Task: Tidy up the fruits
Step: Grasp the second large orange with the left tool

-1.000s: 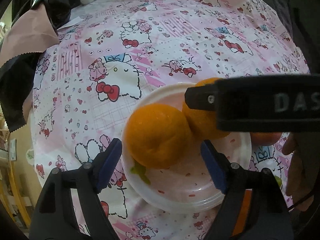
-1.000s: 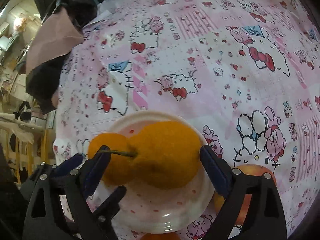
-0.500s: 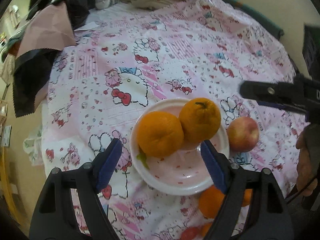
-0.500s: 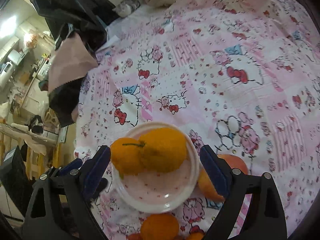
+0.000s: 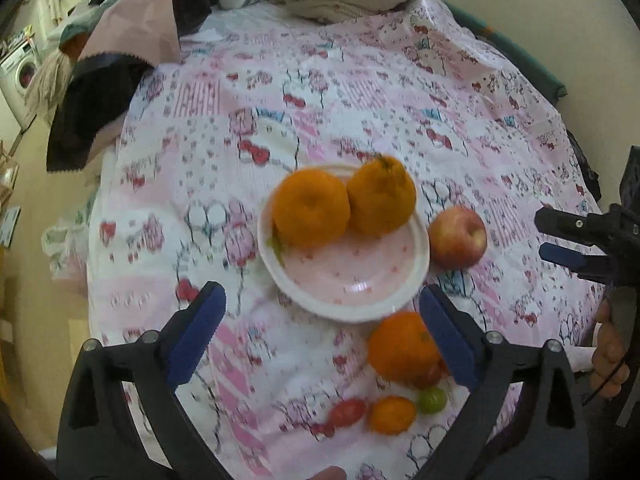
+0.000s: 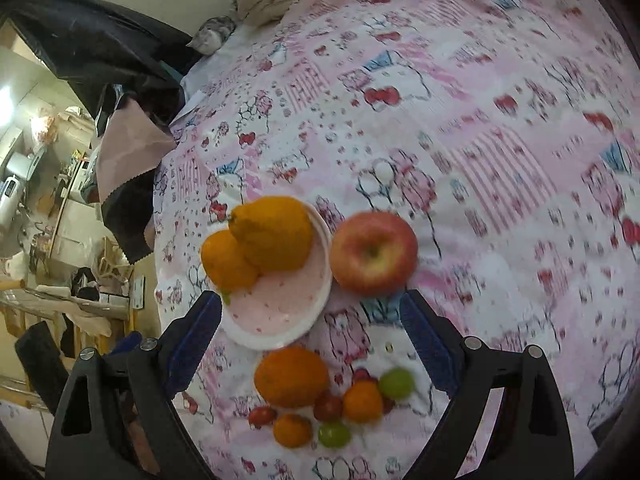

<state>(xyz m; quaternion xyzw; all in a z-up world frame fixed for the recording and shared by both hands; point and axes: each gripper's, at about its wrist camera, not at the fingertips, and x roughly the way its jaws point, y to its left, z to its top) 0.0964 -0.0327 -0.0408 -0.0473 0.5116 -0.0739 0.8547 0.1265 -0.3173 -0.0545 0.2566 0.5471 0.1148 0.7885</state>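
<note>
Two oranges point(image 5: 344, 208) lie beyond the empty, opening left gripper point(image 5: 324, 332).

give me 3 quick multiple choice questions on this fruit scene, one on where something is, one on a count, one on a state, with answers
1. Where is the apple?
A. on the plate
B. on the cloth beside the plate
C. in the right tongs

2. How many oranges lie on the plate?
A. one
B. two
C. four

3. What do the right tongs hold?
A. nothing
B. an orange
C. the plate

Answers:
1 B, the apple rests on the cloth just outside the plate's rim.
2 B, a rounder orange and a knobbly orange sit on it side by side.
3 A, the jaws stand wide apart with no fruit pressed between them.
</note>
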